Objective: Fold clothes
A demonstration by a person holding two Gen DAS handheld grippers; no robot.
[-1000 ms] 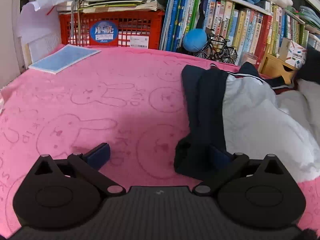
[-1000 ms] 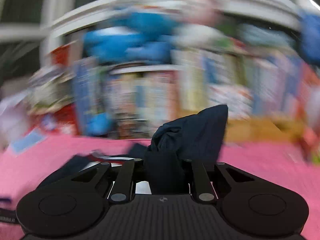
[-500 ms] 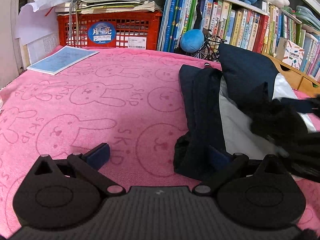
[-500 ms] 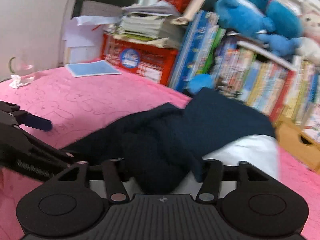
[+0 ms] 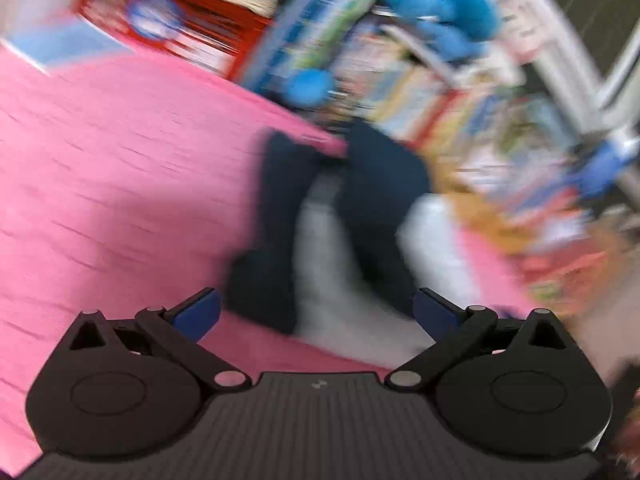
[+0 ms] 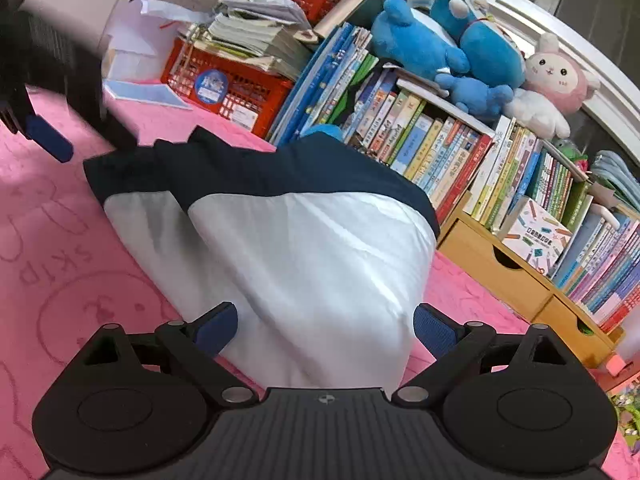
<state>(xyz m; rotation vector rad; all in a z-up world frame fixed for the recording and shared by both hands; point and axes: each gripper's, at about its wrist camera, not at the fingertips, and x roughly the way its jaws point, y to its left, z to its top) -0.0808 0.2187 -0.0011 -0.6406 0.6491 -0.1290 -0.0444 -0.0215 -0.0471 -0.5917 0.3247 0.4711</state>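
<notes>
We've got both tongs wide open w/ nothing held: left gripper (image 5: 316,314), right gripper (image 6: 325,326) over navy-and-white top (image 6: 304,248) on pink blanket (image 6: 80,272).

Blue plush toys (image 6: 452,46) and a pink plush rabbit (image 6: 558,80) are sitting atop crowded bookshelves (image 6: 460,148) beside a red crate (image 6: 228,84).

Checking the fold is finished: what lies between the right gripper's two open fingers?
In the right wrist view, the white part of the folded garment lies between the open fingers of the right gripper, resting on the pink blanket.
</notes>
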